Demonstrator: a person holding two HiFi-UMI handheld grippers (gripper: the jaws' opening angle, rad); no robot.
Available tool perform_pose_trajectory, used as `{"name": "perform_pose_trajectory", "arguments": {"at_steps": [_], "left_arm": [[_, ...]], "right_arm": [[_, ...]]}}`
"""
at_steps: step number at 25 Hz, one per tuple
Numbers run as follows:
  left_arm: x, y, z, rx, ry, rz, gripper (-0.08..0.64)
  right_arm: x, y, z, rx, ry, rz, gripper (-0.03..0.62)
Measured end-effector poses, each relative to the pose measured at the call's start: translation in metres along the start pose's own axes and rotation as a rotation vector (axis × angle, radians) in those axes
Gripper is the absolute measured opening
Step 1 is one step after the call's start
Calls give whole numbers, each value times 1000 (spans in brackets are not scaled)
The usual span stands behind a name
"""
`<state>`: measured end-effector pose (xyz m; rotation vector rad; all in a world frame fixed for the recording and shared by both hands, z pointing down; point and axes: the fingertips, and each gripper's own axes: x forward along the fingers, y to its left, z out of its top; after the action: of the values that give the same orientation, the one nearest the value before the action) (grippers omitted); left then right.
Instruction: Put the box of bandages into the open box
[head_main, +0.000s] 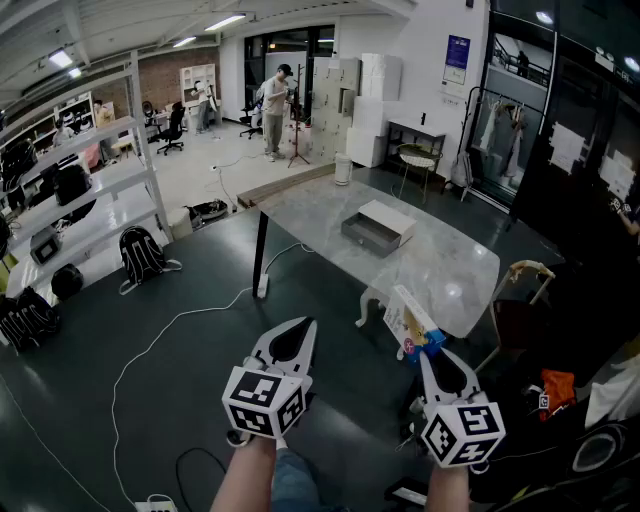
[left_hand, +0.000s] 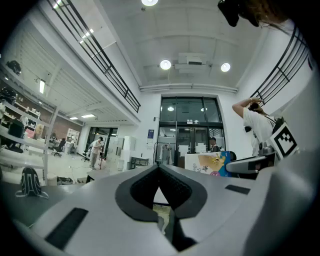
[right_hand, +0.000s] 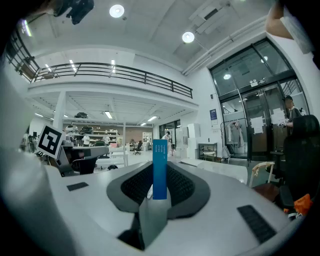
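Note:
The box of bandages, white with a blue edge, is held up between the jaws of my right gripper, which is shut on it. In the right gripper view its narrow blue side stands upright between the pads. The open box, grey with a white lid, lies on the marble table well ahead of both grippers. My left gripper is shut with nothing in it, level and beside the right one. Its own view shows the tips meeting and the bandage box off to the right.
Both grippers hang over dark floor in front of the table. A white cable runs across the floor, and a black backpack leans by metal shelving at the left. A chair stands right of the table. A person stands far back.

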<state>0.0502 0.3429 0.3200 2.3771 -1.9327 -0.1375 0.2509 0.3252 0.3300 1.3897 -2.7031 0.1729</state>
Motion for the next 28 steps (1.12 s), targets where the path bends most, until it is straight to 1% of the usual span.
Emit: {"name": "perform_pose_trajectory", "arguments": {"at_steps": [3, 8, 12, 15, 17, 20, 23, 28], "left_arm": [[8, 13, -1, -10, 7, 9, 12], [36, 36, -3, -16, 15, -7, 12], [69, 50, -2, -19, 28, -31, 12], [88, 52, 3, -3, 29, -62, 12], [97, 54, 4, 9, 29, -78, 12], [111, 63, 1, 6, 33, -92, 12], [132, 81, -2, 5, 33, -100, 12], [165, 111, 11, -3, 22, -121, 12]], "right_arm": [[20, 3, -2, 2, 23, 11, 97], [55, 1, -2, 8, 40, 2, 97], [82, -9, 1, 10, 48, -15, 97], [94, -14, 7, 7, 44, -31, 97], [100, -18, 10, 17, 37, -38, 97], [115, -24, 10, 37, 34, -43, 97], [141, -28, 10, 31, 36, -59, 97], [183, -23, 24, 12, 44, -73, 97]]}}
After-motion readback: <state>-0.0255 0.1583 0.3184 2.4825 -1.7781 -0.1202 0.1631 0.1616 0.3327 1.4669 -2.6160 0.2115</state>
